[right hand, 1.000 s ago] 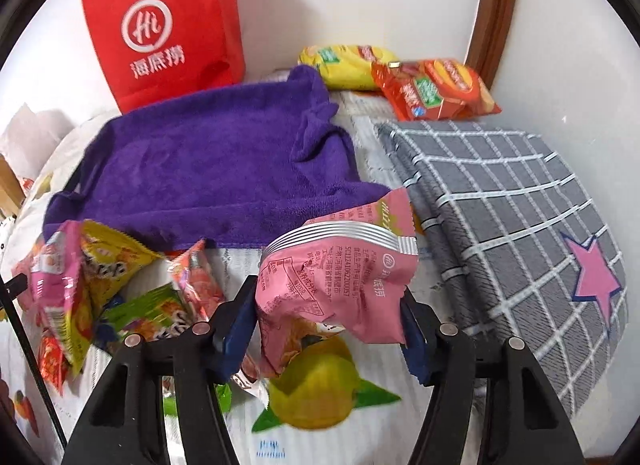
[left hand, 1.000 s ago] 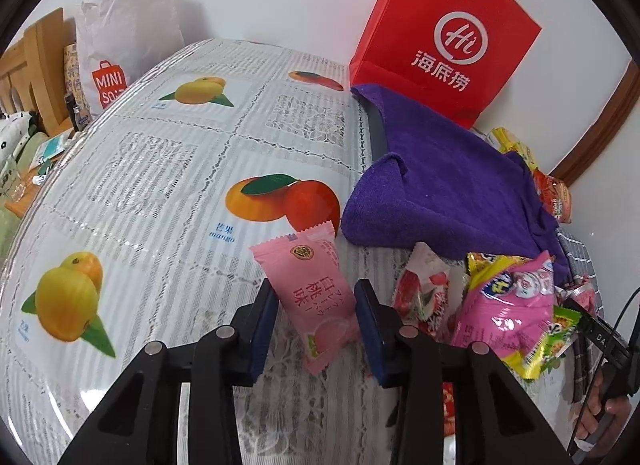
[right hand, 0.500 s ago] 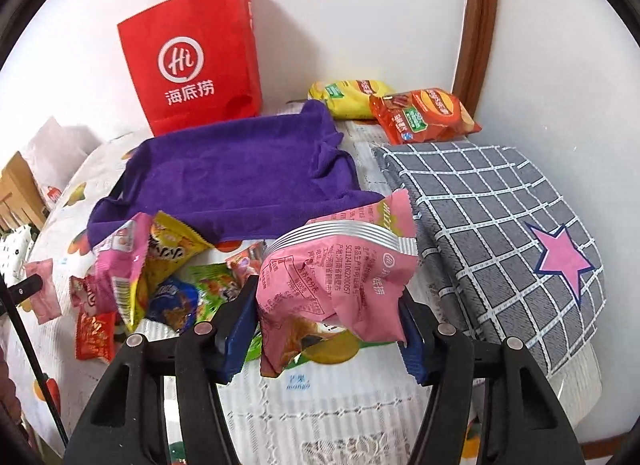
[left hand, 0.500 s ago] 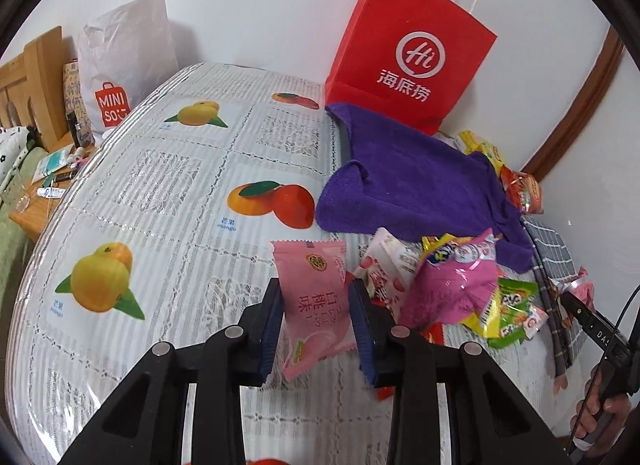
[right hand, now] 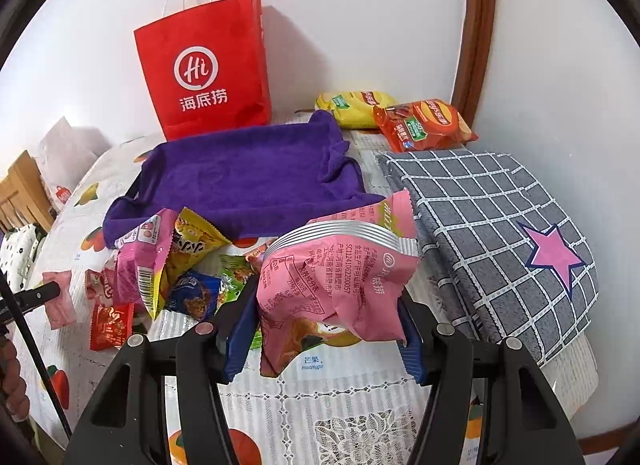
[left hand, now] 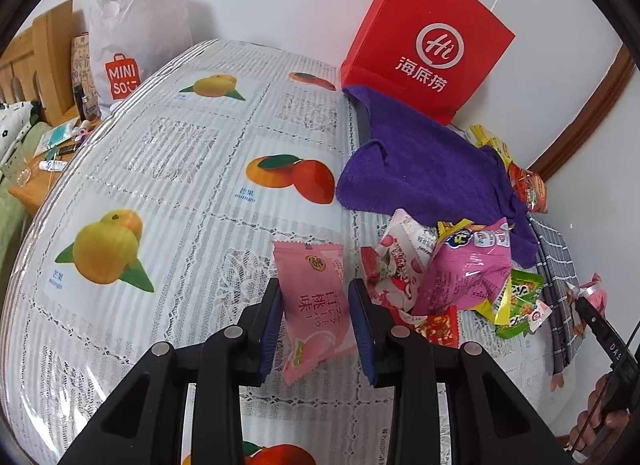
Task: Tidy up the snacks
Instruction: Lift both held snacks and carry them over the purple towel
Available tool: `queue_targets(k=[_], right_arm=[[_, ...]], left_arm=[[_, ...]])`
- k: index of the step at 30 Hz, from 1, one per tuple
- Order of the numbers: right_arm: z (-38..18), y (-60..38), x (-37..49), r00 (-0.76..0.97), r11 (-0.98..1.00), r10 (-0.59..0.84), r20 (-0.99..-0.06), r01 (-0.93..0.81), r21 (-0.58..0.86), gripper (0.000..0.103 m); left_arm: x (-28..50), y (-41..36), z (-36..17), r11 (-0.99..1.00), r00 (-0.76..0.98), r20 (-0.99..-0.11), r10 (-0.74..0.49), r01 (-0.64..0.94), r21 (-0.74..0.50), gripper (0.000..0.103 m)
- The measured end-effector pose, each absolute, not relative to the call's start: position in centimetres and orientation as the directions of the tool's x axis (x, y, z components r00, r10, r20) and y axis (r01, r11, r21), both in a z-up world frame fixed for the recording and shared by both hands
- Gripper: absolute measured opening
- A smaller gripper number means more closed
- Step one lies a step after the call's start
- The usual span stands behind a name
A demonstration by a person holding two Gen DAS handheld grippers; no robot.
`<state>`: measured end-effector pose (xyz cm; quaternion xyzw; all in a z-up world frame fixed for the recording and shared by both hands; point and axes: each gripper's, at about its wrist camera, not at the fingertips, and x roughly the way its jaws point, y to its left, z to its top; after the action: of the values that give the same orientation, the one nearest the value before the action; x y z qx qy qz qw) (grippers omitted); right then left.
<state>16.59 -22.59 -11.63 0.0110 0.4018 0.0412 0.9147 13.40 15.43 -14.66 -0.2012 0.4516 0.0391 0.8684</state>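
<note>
My left gripper (left hand: 317,307) is shut on a small pale-pink peach candy packet (left hand: 316,301), held above the fruit-print tablecloth (left hand: 168,201). My right gripper (right hand: 326,317) is shut on a larger pink snack bag (right hand: 336,281), lifted over the table in front of a purple towel (right hand: 248,177). A heap of several loose snack packets (right hand: 168,265) lies left of the right gripper; in the left wrist view the same heap of snacks (left hand: 460,273) is to the right of the held candy. The left gripper with its candy (right hand: 60,299) shows at the left edge of the right wrist view.
A red paper bag (right hand: 204,69) stands against the wall behind the towel. Yellow (right hand: 356,109) and red chip bags (right hand: 424,125) lie in the back corner. A grey checked cloth with a pink star (right hand: 500,233) covers the right side. A white shopping bag (left hand: 136,45) stands far left.
The left gripper closed onto the pink candy packet and lifted it off the cloth. The right gripper rose and drew back with its pink bag, so more of the table shows.
</note>
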Motion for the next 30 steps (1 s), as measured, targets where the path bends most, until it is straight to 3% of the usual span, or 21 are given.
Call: queue_targets(k=[14,30], right_arm=[[-10.9,-23.8,17.6,0.673,0.995,0.1,-0.733,-0.051,0.09,0.06],[-6.1,-20.6,22.1,0.699,0.989,0.145,-0.7,-0.12,0.085,0.06]], left_arm=[[14.8,13.7,-12.6,0.931,0.61,-0.781,-0.134,-0.193,-0.31,0.031],[19.8,8.8,-4.8,0.98,0.676,-0.73,-0.101,-0.059,-0.19,0.031]])
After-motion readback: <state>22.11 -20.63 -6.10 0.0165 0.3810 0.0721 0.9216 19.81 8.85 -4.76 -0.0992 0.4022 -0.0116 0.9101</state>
